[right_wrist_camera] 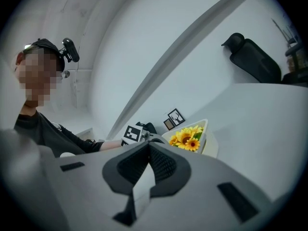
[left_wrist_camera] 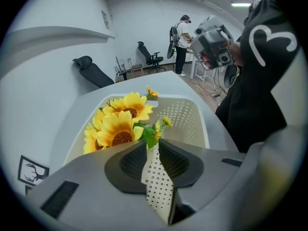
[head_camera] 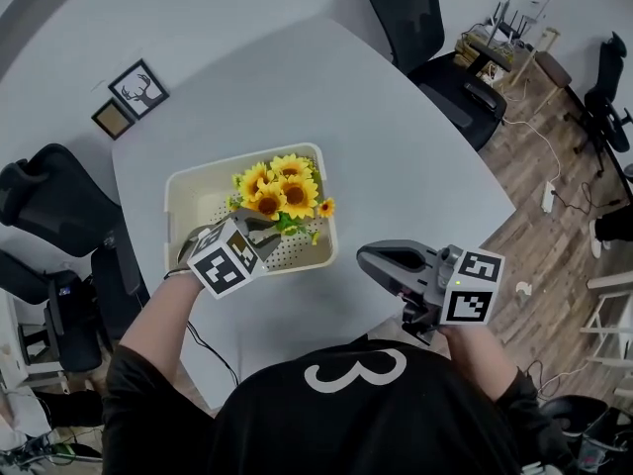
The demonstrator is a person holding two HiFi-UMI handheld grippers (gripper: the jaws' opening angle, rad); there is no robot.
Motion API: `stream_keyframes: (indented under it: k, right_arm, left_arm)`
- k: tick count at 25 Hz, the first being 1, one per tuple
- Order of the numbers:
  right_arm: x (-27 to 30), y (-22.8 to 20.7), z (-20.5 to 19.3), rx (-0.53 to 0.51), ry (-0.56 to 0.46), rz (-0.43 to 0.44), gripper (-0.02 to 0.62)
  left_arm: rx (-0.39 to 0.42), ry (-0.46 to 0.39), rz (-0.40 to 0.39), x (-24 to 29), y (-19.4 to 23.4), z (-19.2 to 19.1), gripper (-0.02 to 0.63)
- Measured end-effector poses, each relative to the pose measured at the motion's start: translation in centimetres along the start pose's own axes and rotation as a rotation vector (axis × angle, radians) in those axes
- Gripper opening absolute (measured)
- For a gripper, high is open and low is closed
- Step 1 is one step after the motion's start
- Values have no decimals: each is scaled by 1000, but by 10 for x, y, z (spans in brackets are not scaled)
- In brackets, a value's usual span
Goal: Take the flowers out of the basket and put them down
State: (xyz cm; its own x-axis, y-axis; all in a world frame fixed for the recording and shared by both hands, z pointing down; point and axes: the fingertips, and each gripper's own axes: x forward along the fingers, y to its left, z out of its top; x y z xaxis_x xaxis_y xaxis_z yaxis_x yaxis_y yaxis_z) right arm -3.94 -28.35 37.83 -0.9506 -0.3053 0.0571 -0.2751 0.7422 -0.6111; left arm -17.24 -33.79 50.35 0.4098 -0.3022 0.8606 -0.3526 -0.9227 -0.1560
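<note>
A bunch of yellow sunflowers (head_camera: 280, 191) with green leaves lies in a cream perforated basket (head_camera: 188, 181) on the white table. My left gripper (head_camera: 262, 237) reaches into the basket from its near side, right at the stems. In the left gripper view the jaws (left_wrist_camera: 151, 143) stand a narrow gap apart. The basket's holed wall (left_wrist_camera: 190, 119) shows through the gap, and the green leaves sit just past the tips under the sunflowers (left_wrist_camera: 120, 124). My right gripper (head_camera: 364, 257) hovers above the table to the right of the basket, shut and empty (right_wrist_camera: 148, 145), pointing toward the sunflowers (right_wrist_camera: 187, 137).
Two small picture frames (head_camera: 138, 87) lie at the table's far left corner. Black office chairs stand at the far side (head_camera: 415, 18) and at the left (head_camera: 49, 201). The table's edge and a wooden floor lie to the right. A person (left_wrist_camera: 182, 37) stands far across the room.
</note>
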Motion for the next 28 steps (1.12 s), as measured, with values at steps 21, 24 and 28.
stream_keyframes:
  k: [21,24,28]
  right_arm:
    - [3,-38,-3,79,29,-32,9]
    - [2,-41,-1,86,27,-35,9]
    - [1,-45,-1,94,26,-41,8]
  left_arm:
    - [234,154,135,44,41,-29,104]
    - [262,167,145,49,46,-32,107]
    - [321,194,177,57,54,-38,109]
